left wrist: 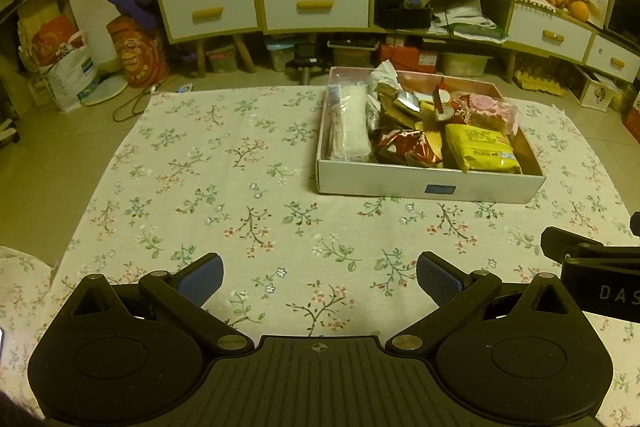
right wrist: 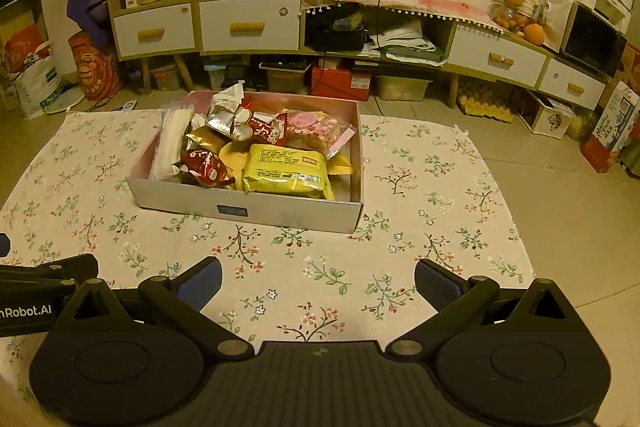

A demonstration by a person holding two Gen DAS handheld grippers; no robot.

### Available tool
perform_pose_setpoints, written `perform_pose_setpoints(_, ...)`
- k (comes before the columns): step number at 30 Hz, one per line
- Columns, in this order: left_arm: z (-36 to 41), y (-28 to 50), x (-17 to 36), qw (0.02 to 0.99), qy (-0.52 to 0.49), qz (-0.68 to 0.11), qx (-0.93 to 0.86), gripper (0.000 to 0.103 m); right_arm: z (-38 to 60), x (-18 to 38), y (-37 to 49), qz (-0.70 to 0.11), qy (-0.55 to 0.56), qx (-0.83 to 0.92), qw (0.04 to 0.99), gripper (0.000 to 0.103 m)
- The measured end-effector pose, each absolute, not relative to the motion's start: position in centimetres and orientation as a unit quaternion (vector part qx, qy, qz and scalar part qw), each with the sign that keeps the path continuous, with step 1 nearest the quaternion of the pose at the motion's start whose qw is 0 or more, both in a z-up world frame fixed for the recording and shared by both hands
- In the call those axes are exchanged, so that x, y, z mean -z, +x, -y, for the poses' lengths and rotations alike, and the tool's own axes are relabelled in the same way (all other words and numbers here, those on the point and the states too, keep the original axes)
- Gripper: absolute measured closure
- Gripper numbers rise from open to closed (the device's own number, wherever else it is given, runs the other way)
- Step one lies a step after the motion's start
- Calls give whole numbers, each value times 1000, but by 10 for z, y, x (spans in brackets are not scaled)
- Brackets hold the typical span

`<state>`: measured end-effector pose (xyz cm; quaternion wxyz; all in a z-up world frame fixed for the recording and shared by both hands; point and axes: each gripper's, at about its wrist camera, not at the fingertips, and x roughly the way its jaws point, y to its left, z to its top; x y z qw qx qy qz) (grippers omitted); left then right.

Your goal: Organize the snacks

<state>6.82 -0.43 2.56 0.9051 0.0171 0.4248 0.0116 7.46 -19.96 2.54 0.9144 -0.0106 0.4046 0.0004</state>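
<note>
Sitting on the floral cloth (right wrist: pixel 420 187) over the table, toward its far side: a shallow white box (right wrist: pixel 248 209) packed with snacks, long axis running side to side across both views, blue label (right wrist: pixel 232 211) facing the cameras. Lying flat at the near right of the pile, a yellow packet (right wrist: pixel 286 171), long axis also side to side, printed face up. Leaning just beside it on the left, a red foil bag (right wrist: pixel 204 167). Resting behind the yellow packet, a pink-topped clear pack (right wrist: pixel 316 127). Stretching front to back along the left wall of the box, a long clear pouch (right wrist: pixel 170 143), its long axis pointing away from the cameras. Sticking up at the back, a crumpled silver wrapper (right wrist: pixel 226 107).

Hovering well short of the box, near the table's front edge: left tongs (left wrist: pixel 318 281), spread wide, blue pads (left wrist: pixel 200 281) apart with only cloth between them, gripping nothing. Levelling alongside, right tongs (right wrist: pixel 318 281), likewise spread wide and carrying nothing, pointing forward toward the box. Peeking in at each view's inner edge, the neighbouring tool's black body.

Standing behind against the wall, a low cabinet (right wrist: pixel 248 23) with white drawers.
</note>
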Motion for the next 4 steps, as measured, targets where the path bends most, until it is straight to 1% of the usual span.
perform_pose_setpoints(4,5,68,-26,906,20,-424,-10,0,199,-26,75,-406,-11,-1,914,26)
